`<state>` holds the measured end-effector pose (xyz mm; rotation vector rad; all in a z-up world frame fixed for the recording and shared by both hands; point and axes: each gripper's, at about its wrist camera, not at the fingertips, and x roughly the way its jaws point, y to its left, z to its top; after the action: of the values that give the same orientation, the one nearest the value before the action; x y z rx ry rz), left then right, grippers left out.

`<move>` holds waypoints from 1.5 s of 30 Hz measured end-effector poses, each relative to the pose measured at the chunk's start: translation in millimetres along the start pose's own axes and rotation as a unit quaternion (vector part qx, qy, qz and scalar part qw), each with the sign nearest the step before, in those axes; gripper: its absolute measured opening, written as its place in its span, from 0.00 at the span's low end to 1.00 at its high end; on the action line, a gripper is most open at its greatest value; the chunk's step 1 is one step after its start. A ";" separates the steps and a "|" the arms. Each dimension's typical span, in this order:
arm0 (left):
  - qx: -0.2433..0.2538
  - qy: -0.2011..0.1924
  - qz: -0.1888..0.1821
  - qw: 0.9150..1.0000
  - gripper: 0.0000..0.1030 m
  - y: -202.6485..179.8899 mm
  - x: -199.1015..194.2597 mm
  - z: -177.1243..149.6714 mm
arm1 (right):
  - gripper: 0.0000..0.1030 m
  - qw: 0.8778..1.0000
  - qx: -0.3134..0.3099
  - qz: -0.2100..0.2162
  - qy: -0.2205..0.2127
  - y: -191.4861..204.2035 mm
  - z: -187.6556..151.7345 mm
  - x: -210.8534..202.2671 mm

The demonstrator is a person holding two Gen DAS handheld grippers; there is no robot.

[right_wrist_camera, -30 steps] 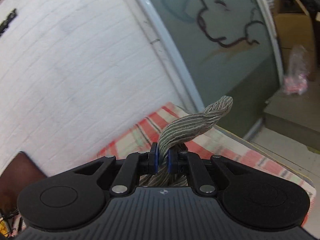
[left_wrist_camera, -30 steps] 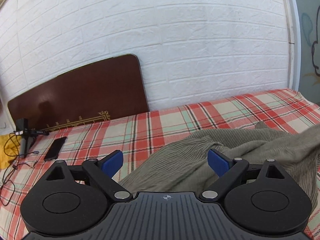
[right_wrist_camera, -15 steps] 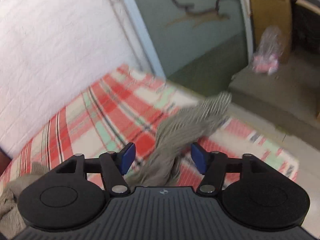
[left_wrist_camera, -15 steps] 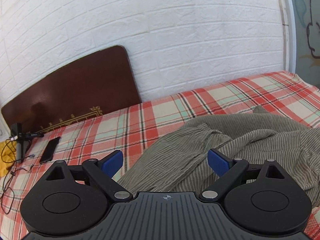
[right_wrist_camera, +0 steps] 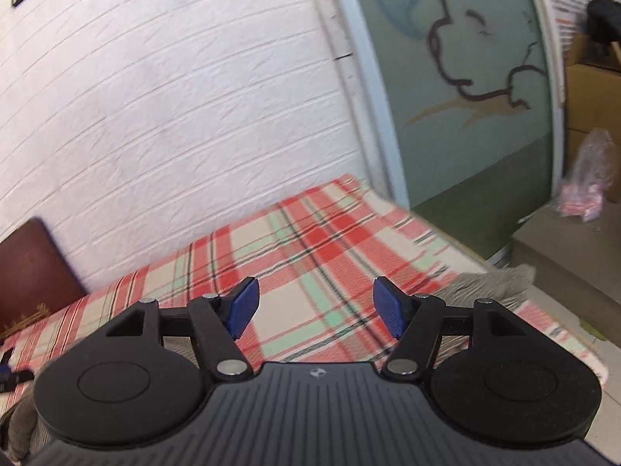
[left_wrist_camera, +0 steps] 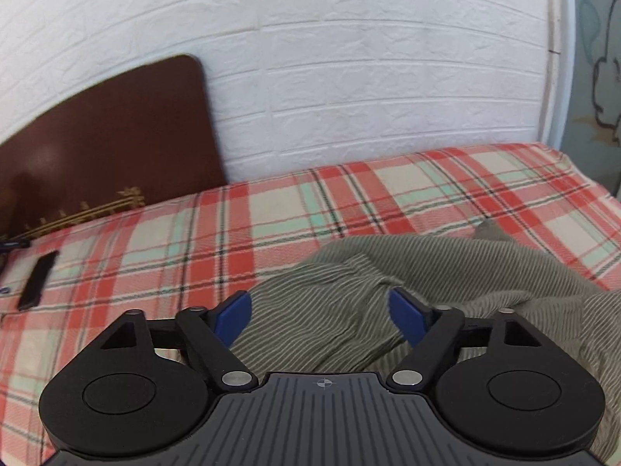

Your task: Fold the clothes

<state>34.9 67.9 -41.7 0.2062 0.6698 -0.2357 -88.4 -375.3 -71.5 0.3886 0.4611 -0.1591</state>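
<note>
**Closing in for a fresh grip on the striped garment**

In the left wrist view, we see the left gripper (left_wrist_camera: 320,312) low over the striped garment (left_wrist_camera: 407,272), which lies rumpled on the plaid bed cover (left_wrist_camera: 271,225), spreading from the middle toward the right edge of the frame. The jaws stand wide but are closing, with a fold of the cloth lying between them and not yet pinched. A dark phone (left_wrist_camera: 37,281) rests well apart at the left, near the brown headboard (left_wrist_camera: 104,136) leaning on the white brick wall (left_wrist_camera: 349,58).

In the right wrist view, the right gripper (right_wrist_camera: 315,310) points across bare plaid cover (right_wrist_camera: 310,264) toward the far corner of the bed. Its jaws are apart and opening, with nothing between them. A grey end of the garment (right_wrist_camera: 493,283) trails past the right finger, possibly over the bed's edge, though blur makes that hard to judge.

To do this step well, we would let the left jaws settle on a single clear edge or seam, not a bunched ridge, so the layer lifts flat. We would bring the right jaws back to the trailing end and take a matching edge, then draw the cloth taut before folding.
</note>
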 end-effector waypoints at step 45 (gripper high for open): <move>-0.209 0.088 0.319 0.920 0.00 240.4 -25.5 -107.2 | 0.69 0.989 -0.087 0.058 0.104 74.0 -37.0 29.0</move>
<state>20.1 329.1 -80.5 0.0267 0.7795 0.5589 -60.2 -294.7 -91.1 0.2608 0.6516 0.0352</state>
